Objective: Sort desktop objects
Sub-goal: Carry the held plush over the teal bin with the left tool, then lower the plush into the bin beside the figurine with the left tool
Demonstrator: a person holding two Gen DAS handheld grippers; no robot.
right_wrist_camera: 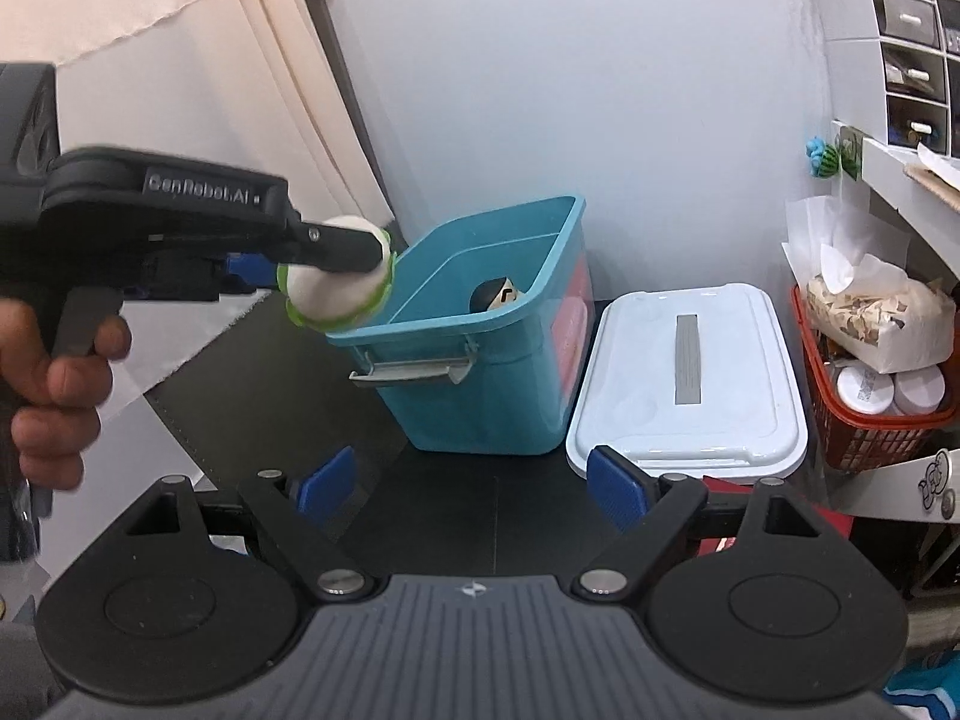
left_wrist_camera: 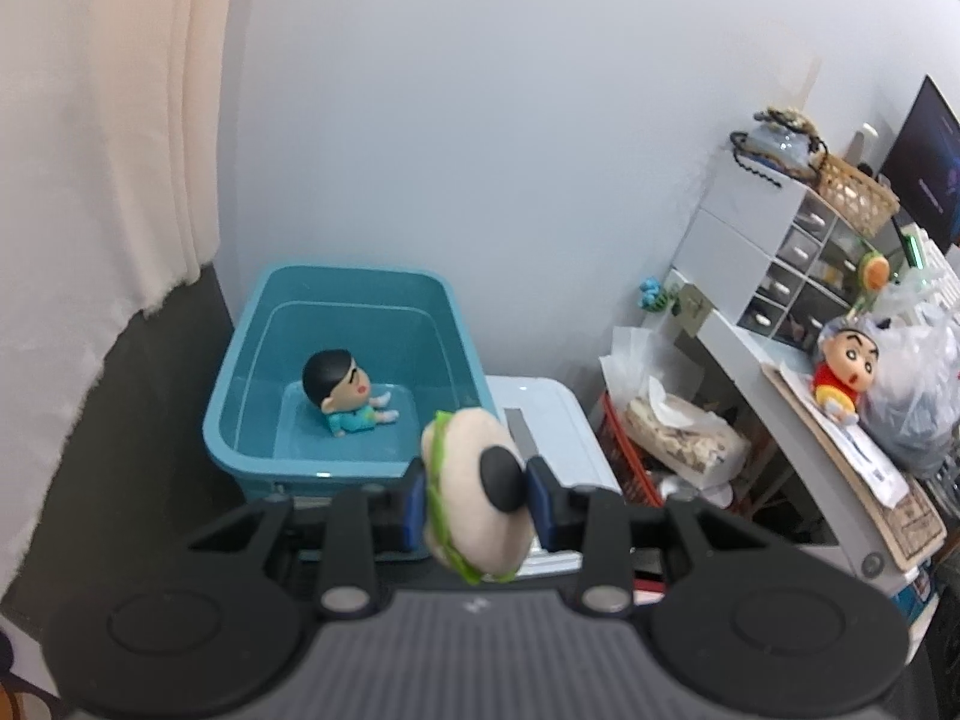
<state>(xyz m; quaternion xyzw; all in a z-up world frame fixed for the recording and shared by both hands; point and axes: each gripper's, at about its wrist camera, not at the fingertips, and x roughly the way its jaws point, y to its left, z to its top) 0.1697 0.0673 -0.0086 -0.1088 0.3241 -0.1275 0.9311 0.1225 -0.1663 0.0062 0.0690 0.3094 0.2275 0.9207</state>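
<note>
My left gripper is shut on a toy burger, cream buns with a green lettuce edge, held in the air just in front of the open blue bin. A boy figure in a teal outfit lies inside the bin. In the right wrist view the left gripper holds the burger over the bin's left front corner. My right gripper is open and empty, low over the dark mat in front of the bin.
A white lid lies right of the bin. A red basket with a tissue pack and jars hangs at the right. A shelf holds a red-shirted boy figure, a plastic bag and drawer units. A curtain hangs on the left.
</note>
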